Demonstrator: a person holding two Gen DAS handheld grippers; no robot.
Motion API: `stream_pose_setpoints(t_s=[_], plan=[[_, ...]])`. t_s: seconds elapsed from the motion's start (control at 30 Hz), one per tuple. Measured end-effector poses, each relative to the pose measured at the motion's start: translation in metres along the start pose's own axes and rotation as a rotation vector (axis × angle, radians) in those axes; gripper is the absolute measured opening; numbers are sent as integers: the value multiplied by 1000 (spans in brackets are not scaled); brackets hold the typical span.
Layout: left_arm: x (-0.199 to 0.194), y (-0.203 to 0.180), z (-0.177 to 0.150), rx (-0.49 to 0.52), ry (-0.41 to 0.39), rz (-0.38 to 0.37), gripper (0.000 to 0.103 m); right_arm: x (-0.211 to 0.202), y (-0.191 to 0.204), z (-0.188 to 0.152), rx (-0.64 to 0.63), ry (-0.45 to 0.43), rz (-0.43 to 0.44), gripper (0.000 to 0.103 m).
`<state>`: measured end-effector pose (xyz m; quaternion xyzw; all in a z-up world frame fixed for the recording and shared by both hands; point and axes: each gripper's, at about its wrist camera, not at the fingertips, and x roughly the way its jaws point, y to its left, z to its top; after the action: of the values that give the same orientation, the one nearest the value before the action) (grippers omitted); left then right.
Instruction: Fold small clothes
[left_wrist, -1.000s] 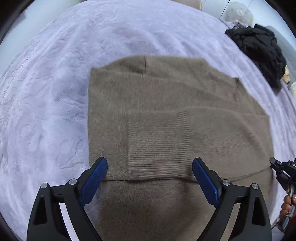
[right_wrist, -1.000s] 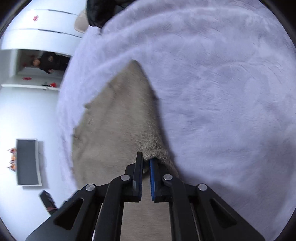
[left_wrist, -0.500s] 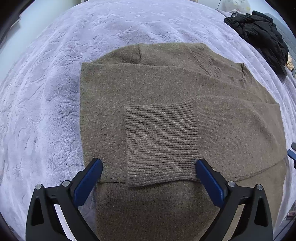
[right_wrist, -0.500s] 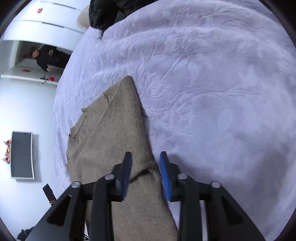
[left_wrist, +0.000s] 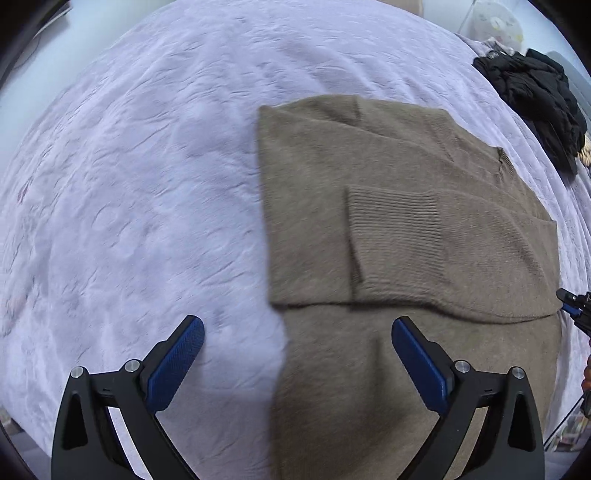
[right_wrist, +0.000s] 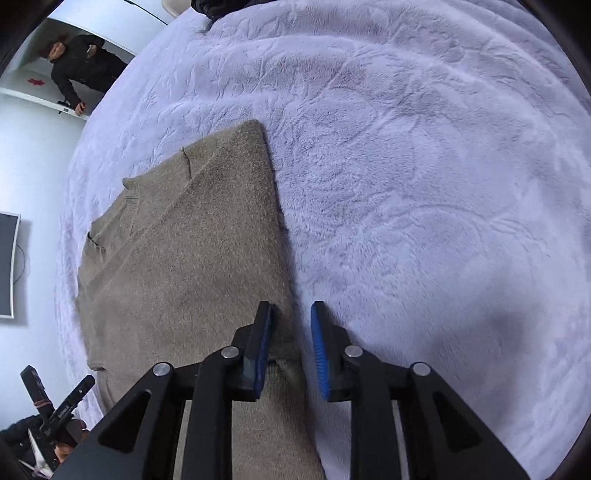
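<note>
One brown knit sweater (left_wrist: 388, 229) lies flat on the lavender bed blanket (left_wrist: 147, 184), its long axis running away from both cameras, neckline at the far end and a ribbed cuff (left_wrist: 395, 236) folded across its middle. Left tool (left_wrist: 297, 363) gapes wide, empty. Right tool (right_wrist: 291, 347), jaws just narrowing, straddles the sweater's edge without pinching it.
</note>
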<state>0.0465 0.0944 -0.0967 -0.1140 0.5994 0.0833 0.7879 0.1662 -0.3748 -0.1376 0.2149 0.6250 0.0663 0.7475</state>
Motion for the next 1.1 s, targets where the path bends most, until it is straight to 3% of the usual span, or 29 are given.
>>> stream_pose_setpoints(t_s=[0.27, 0.4, 0.5, 0.53, 0.57, 0.63, 0.7, 0.77, 0.87, 1.0, 1.03, 1.07, 1.1], plan=[[7, 14, 10, -5, 7, -70, 101, -9, 11, -24, -38, 5, -28, 33], [8, 4, 25, 13, -18, -152, 101, -10, 13, -26, -49, -2, -20, 33], [23, -1, 35, 34, 29, -204, 101, -5, 13, -18, -47, 2, 2, 37], [28, -1, 38, 34, 44, -217, 95, 1, 13, -13, -33, 16, 24, 40], [32, -1, 39, 31, 55, -225, 83, 5, 6, -10, -14, 39, 49, 46], [36, -1, 41, 16, 69, -248, 68, 12, 2, -5, 17, 70, 82, 46], [33, 6, 37, 8, 48, -220, 67, 14, 4, -3, -26, 65, 49, 35], [35, 7, 35, 1, 44, -214, 67, 19, 1, -2, -40, 80, 31, 34], [24, 6, 31, 5, 20, -162, 68, 16, -4, -2, 9, 70, 55, 37], [10, 4, 22, 43, 16, -88, 68, 1, 2, -9, -9, 55, 22, 44], [8, 3, 20, 47, 15, -79, 71, -3, 2, -10, -11, 54, 13, 45], [5, 2, 18, 47, 16, -70, 84, -6, 4, -11, -14, 57, 3, 47], [1, 3, 14, 44, 12, -61, 90, -9, 5, -13, -17, 54, -7, 48]])
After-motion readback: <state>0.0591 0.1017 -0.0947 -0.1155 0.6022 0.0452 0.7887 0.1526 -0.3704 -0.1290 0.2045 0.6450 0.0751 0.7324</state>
